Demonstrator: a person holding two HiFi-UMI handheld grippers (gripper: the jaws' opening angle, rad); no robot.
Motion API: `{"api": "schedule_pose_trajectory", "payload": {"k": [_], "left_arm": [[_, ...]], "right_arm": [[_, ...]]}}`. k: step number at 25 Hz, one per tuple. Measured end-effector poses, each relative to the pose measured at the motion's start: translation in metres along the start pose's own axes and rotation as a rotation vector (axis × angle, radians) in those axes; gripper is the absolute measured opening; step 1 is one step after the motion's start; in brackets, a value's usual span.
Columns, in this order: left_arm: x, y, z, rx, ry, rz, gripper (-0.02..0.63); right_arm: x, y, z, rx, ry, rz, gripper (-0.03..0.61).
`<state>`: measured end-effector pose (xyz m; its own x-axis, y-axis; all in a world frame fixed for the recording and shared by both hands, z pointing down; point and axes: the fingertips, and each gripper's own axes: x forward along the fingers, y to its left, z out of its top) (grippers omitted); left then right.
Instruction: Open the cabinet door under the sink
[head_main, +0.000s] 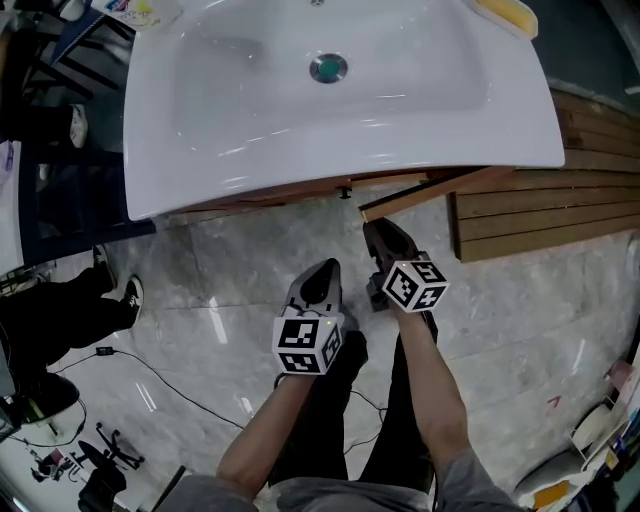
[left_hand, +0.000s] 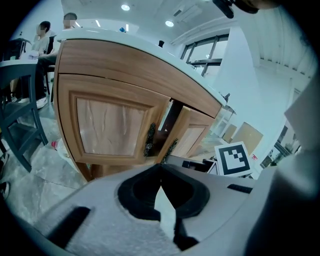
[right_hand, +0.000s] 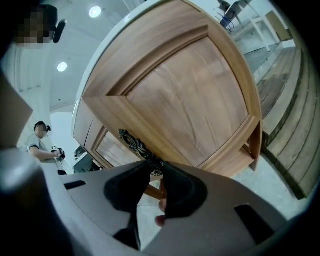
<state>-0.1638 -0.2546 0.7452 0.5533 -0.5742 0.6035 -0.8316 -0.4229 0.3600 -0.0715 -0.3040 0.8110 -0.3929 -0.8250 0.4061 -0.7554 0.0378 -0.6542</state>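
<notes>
The right gripper (right_hand: 156, 169) is pinched shut on only the lower tip of the ornate dark handle (right_hand: 135, 142) of the right cabinet door (right_hand: 190, 100), which stands ajar under the sink (head_main: 200, 150). I judge that this thin hold may slide off if the pull strays from the door's arc. The left gripper (left_hand: 161, 182) hangs closed and empty, short of the shut left door (left_hand: 110, 125), and farther right the wooden slatted platform (head_main: 540, 205) lies near the swing and may stop it.

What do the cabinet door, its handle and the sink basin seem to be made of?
The cabinet door looks like wood or veneer, satin-smooth, with visible grain. Its handle is probably dark cast metal, given the ornate relief. The sink basin seems glazed white ceramic: glossy, with bright light streaks.
</notes>
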Motion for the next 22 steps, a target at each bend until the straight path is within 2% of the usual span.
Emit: {"api": "schedule_pose_trajectory", "payload": {"k": [6,22], "left_arm": [[0.0,-0.016,-0.021,-0.021,0.013,-0.002,0.008],[-0.003,-0.078,-0.075,-0.148,0.0,0.104,0.008]], "right_arm": [[-0.017,-0.004,-0.006,-0.004,0.02,0.043,0.084],[-0.076,-0.02,-0.023,-0.061,0.165,0.209,0.083]]}}
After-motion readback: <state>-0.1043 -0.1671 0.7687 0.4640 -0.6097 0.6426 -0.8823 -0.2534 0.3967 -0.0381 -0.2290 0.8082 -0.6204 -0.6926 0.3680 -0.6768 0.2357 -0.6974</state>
